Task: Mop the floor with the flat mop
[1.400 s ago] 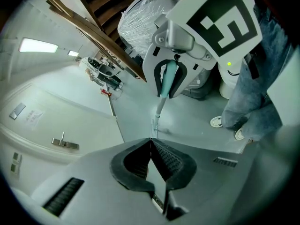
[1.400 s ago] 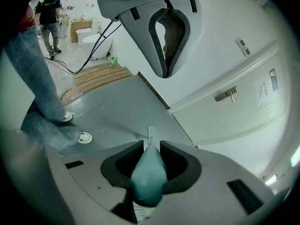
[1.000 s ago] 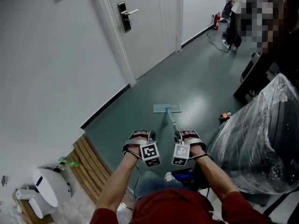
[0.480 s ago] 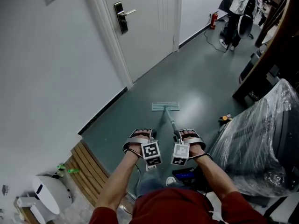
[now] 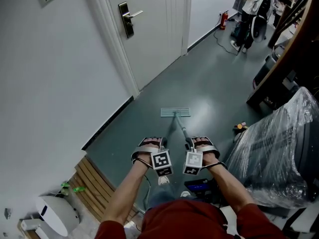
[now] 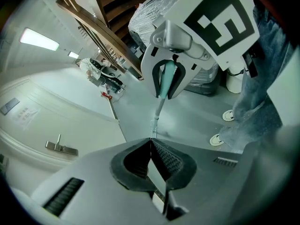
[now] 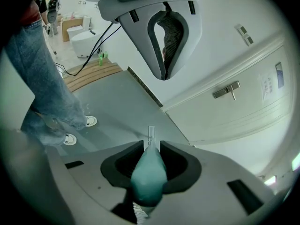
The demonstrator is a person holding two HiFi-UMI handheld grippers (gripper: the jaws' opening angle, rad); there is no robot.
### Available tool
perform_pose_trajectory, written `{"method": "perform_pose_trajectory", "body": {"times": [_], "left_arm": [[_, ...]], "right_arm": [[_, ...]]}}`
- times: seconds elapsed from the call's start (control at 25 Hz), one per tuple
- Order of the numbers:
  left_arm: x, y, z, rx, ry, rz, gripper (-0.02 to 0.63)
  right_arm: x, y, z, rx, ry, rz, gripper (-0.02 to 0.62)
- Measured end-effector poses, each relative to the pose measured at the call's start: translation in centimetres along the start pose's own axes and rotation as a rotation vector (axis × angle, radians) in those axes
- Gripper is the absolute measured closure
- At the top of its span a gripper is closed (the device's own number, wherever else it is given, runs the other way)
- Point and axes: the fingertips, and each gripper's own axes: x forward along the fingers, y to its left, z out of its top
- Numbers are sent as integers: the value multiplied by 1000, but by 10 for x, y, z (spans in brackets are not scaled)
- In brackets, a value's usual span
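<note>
The flat mop's pale head (image 5: pixel 175 112) lies on the grey-green floor (image 5: pixel 209 83), ahead of me and below the white door. Its thin pole (image 5: pixel 181 130) runs back to my right gripper (image 5: pixel 193 162), which is shut on the teal grip (image 7: pixel 149 172). In the right gripper view the mop head (image 7: pixel 151 134) shows just past the jaws. My left gripper (image 5: pixel 162 162) is beside the right one, shut with nothing between its jaws (image 6: pixel 151 142). It faces the right gripper (image 6: pixel 168 78) and the teal grip (image 6: pixel 165 81).
A white door with a lever handle (image 5: pixel 127 19) and a white wall are on the left. Wooden slats (image 5: pixel 94 178) and a white appliance (image 5: pixel 57 215) are at lower left. A plastic-wrapped bulk (image 5: pixel 279 153) and a dark cabinet (image 5: pixel 279 68) crowd the right. A person (image 5: pixel 251 4) stands far down the corridor.
The mop head has slid a little farther away along the floor. Both grippers keep their places and their hold.
</note>
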Motion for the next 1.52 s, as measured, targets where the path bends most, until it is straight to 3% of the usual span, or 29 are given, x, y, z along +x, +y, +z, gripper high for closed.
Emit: {"method": "perform_pose_trajectory", "body": {"times": [0.36, 0.6, 1.24, 1.52], "left_arm": [[18, 39, -52, 31, -23, -4, 589], [34, 66, -67, 41, -51, -15, 591], [113, 152, -46, 57, -51, -19, 589], [145, 182, -39, 44, -23, -16, 589]], "right_arm": [[32, -37, 46, 18, 31, -16, 477], [61, -57, 54, 36, 50, -26, 477], [119, -150, 22, 62, 38, -39, 477], [135, -191, 18, 77, -20, -34, 477]]}}
